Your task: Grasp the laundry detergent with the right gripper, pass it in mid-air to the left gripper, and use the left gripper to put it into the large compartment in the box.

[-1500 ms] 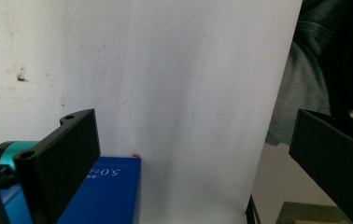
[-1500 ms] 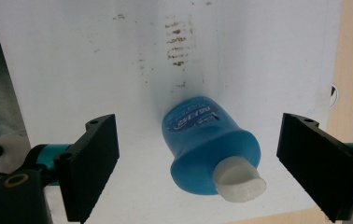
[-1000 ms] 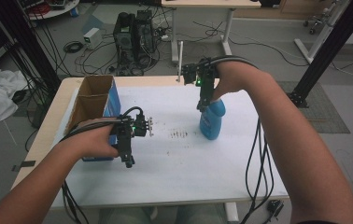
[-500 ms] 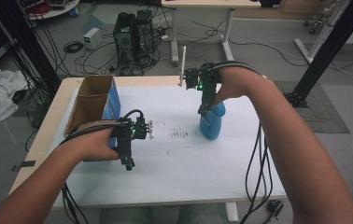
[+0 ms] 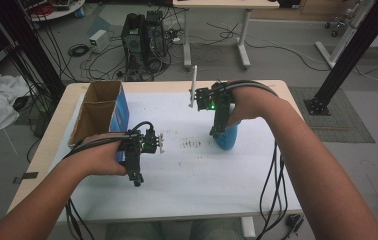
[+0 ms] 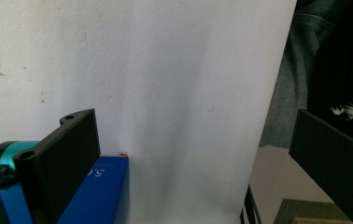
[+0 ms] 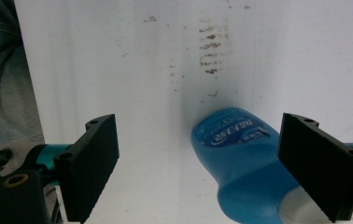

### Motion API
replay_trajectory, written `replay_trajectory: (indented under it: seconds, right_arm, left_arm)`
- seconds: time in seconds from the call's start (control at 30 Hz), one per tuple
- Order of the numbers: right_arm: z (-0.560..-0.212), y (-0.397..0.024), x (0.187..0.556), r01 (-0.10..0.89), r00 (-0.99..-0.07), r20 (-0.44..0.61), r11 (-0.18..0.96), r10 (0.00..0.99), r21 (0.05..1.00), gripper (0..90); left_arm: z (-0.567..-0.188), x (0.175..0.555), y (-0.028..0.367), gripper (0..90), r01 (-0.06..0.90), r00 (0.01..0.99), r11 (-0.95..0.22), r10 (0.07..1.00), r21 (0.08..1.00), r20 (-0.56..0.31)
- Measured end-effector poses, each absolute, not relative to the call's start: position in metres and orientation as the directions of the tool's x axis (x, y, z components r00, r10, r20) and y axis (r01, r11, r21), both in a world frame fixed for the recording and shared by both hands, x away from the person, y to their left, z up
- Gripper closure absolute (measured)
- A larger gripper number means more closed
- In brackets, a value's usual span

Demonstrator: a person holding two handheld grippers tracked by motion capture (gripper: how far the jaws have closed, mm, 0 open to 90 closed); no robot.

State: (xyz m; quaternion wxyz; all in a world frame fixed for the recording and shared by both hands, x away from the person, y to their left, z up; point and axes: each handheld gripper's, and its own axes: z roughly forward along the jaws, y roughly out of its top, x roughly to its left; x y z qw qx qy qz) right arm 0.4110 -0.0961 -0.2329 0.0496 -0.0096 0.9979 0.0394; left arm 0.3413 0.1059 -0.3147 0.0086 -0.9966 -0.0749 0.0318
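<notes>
- White table (image 5: 237,190): dark smudges near its middle.
- Cardboard box (image 5: 99,107), blue-sided, at 10 o'clock; writing on it cut off, unreadable.
- Blue bottle (image 7: 240,158): lies at 2 o'clock, half hidden under the right hand in the high view; label too blurred to read.
- Right gripper (image 7: 198,168): released, jaws wide above the bottle.
- Left gripper (image 6: 193,163): released, beside the box.

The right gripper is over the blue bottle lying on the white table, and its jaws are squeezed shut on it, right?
Not quite. The right gripper is over the blue bottle on the white table, but its jaws stand wide open, one on each side, not squeezing it. The right gripper view shows this.
</notes>
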Motion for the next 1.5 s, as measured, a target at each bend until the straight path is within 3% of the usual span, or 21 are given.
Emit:
replay_trajectory:
  seconds: [0.5,0.83,1.1,1.5]
  right_arm:
    - [-0.274,-0.101,0.399,-0.026,-0.998,-0.062,0.995,-0.021,0.093,11.9]
    - [-0.288,-0.12,0.397,0.028,-0.999,-0.04,0.99,0.034,0.137,11.9]
    - [-0.298,-0.135,0.394,0.132,-0.99,-0.012,0.96,0.14,0.249,11.9]
    - [-0.316,-0.152,0.392,0.194,-0.978,-0.001,0.902,0.211,0.385,11.9]
  left_arm:
    - [-0.315,0.339,0.103,1.7,0.133,0.987,-0.991,0.134,-0.017,-0.086]
    - [-0.315,0.338,0.102,1.7,0.128,0.989,-0.992,0.129,-0.018,-0.078]
    - [-0.314,0.337,0.1,1.7,0.13,0.988,-0.991,0.131,-0.015,-0.08]
    - [-0.314,0.337,0.1,1.7,0.123,0.989,-0.992,0.124,-0.012,-0.084]
